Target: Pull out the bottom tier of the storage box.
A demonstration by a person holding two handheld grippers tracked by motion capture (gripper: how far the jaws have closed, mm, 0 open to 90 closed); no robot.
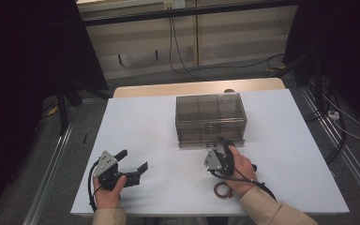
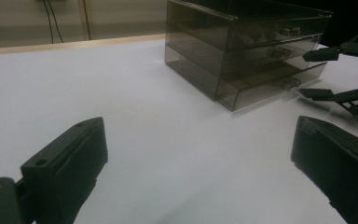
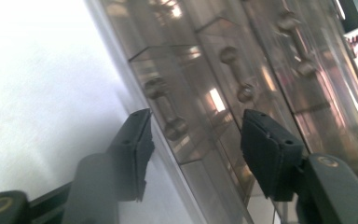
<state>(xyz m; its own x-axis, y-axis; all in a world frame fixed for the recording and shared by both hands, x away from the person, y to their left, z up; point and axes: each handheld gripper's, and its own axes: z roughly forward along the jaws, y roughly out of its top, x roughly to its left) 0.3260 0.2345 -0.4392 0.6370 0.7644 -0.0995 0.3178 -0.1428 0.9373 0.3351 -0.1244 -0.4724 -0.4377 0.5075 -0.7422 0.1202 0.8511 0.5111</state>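
While poised at the lowest drawer's knob handle (image 3: 165, 108), right gripper (image 1: 225, 144) parted about halfway, gripping nothing, handle between the pads but untouched; seen also from the left gripper view, jaws spread before the drawer front. Left gripper (image 1: 135, 161) wide open and empty, resting low over bare worktop (image 1: 136, 126), well apart from the drawers, held in the left hand (image 1: 107, 191). Right hand (image 1: 240, 168) wrapped round its gripper, beige sleeve behind. Underneath, white matte worktop with a light wooden edge at the far side; around it grey carpet, metal rails along both sides, dark curtains left and right, pale wall panels with cables hanging at the back. Smoky transparent drawer unit (image 1: 210, 119) near the middle of the worktop, slightly toward the far side, three drawers stacked, each with a small bar handle on two knobs, front facing the person; lowest drawer protruding a little past the others. Close to the right wrist, a reddish-brown tape roll (image 1: 223, 189) flat on the worktop, near the front edge, apart from the drawer unit.
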